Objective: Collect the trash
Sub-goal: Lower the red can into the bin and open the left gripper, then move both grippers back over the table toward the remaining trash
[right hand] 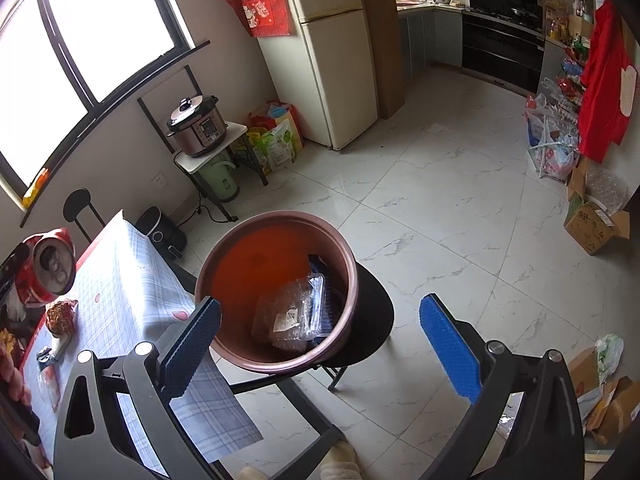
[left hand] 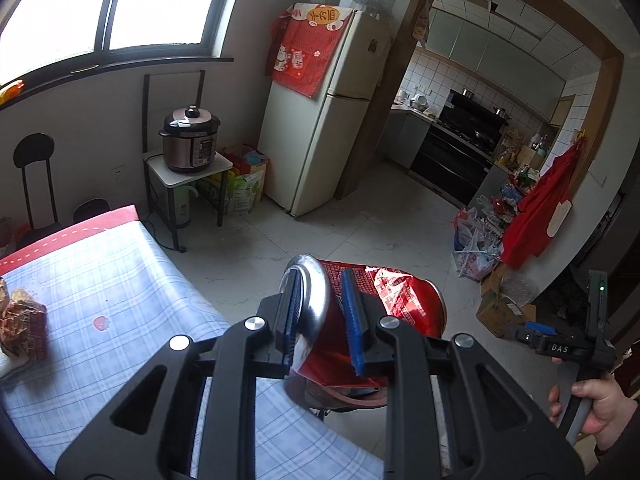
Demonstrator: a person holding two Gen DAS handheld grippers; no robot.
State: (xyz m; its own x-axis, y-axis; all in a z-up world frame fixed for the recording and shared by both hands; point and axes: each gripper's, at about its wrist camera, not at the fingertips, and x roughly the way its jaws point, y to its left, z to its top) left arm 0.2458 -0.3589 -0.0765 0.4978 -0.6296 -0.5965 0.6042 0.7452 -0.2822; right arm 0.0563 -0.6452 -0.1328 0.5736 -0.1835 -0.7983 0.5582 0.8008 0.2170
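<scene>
My left gripper point(left hand: 322, 316) is shut on a crushed red drink can point(left hand: 396, 300), held in the air past the table's edge; the can also shows in the right wrist view point(right hand: 50, 266) at far left. My right gripper point(right hand: 320, 332) is open and empty, hovering over a red-brown trash bin point(right hand: 224, 256) that stands on a black stool point(right hand: 374, 316). Clear plastic packaging point(right hand: 294, 312) lies inside the bin. A crumpled brown wrapper point(left hand: 22, 322) lies on the blue checked tablecloth point(left hand: 120, 280); it also shows in the right wrist view point(right hand: 60, 316).
A fridge point(right hand: 332, 64), a pressure cooker point(right hand: 196, 126) on a small stand, and bags point(right hand: 276, 136) stand by the far wall. Cardboard boxes point(right hand: 592, 224) and plastic bags point(right hand: 552, 152) line the right side. A black chair point(left hand: 34, 184) stands behind the table.
</scene>
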